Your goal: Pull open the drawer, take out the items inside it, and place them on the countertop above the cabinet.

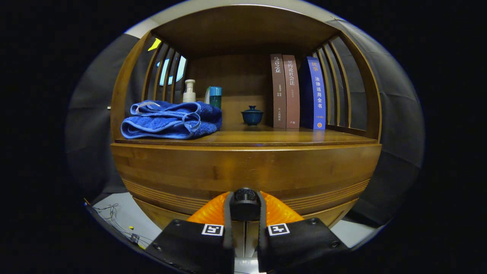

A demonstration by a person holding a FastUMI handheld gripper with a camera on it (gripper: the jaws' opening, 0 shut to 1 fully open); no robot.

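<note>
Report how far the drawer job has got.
Done: the tongs are closed on the dark round drawer knob, both fingers pressing its sides. In hand: the pull itself; the drawer front looks flush with the cabinet. Left: opening it, lifting out whatever is inside, which is hidden, and setting it on the countertop near the blue towel and lidded teacup.

From where I sit at the controls, I see black cloth (pixel 395 114) hanging as the booth's wall on both sides of the wooden furniture — creased on the right, smoother on the left. A pale ceiling strip (pixel 213 5) shows above the wood. Below, on either side, the floor (pixel 125 217) is light grey — thin wires (pixel 114 219) trail over it at the left. The light is dim and warm, with a soft sheen on the wood.
</note>
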